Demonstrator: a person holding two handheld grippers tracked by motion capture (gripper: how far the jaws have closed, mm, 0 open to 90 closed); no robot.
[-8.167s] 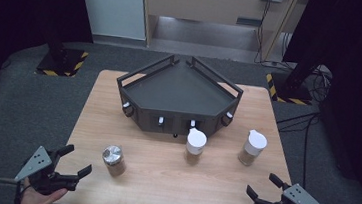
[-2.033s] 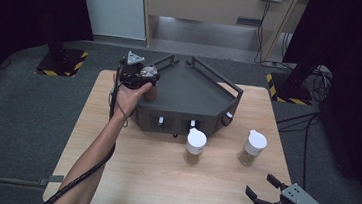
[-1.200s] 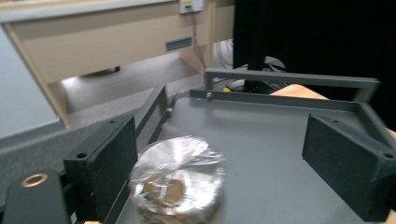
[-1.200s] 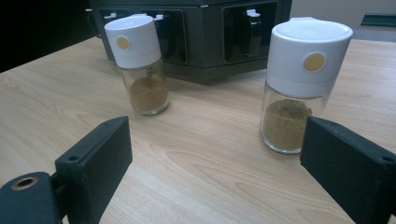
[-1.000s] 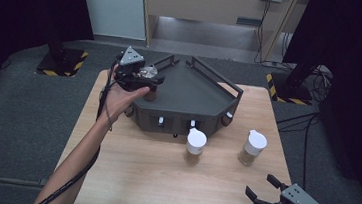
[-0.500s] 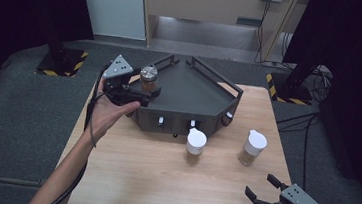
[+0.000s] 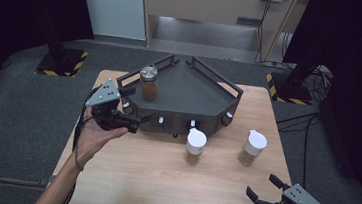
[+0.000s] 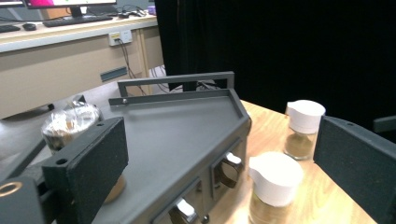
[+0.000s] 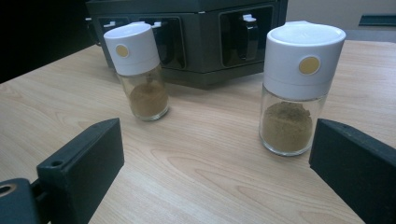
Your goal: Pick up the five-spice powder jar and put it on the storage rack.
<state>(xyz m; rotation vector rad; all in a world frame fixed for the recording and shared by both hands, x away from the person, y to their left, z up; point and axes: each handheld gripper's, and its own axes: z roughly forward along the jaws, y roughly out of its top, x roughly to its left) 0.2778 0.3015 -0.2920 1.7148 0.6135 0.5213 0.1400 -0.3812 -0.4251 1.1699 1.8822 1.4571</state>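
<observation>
Black tongs [image 7: 134,123], grey triangular plates, seemingly bare forearms

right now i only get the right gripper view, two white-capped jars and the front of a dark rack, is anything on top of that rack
Observer: Yes. A metal-lidded jar of brown spice stands upright on the rack, near its back left corner.
Operator: is the left gripper holding it
Observer: No. The left gripper is off the jar, by the rack's left front edge. Its fingers are open, have just been opening, and have nothing between them.
Operator: where's my gripper on the table
Observer: The right gripper is at the near right corner of the table. Its fingers have just been opening and are empty, short of the right white-capped jar.
</observation>
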